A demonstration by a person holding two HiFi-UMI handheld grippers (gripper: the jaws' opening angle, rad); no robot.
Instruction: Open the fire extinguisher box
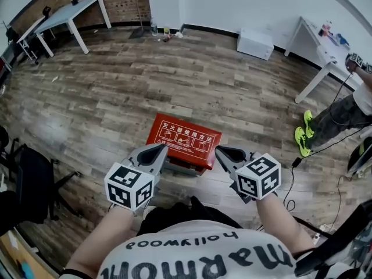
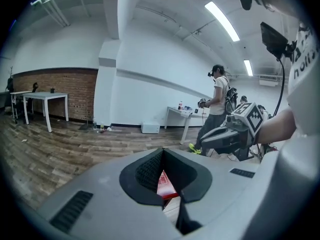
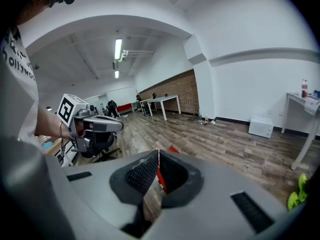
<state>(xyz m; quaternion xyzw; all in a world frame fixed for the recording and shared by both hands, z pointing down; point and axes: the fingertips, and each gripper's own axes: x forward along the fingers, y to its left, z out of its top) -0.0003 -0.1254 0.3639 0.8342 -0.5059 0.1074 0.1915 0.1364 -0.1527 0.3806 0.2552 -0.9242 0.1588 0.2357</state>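
Note:
A red fire extinguisher box (image 1: 183, 139) with white printed instructions on its lid lies closed on the wood floor in front of me. In the head view my left gripper (image 1: 161, 147) hovers over the box's near left corner, its jaws closed together and empty. My right gripper (image 1: 219, 149) hangs at the near right corner, also shut and empty. In the left gripper view the closed left gripper (image 2: 162, 152) shows a sliver of the red box (image 2: 164, 184) below its tips. The right gripper (image 3: 158, 154) likewise shows a strip of the box (image 3: 160, 178).
A person with yellow-green shoes (image 1: 303, 133) stands at the right beside a white table (image 1: 323, 56). A white cabinet (image 1: 255, 43) sits by the far wall and another white table (image 1: 70, 15) at the far left. A black office chair (image 1: 30, 182) stands at my left. Cables (image 1: 290, 179) trail on the floor at my right.

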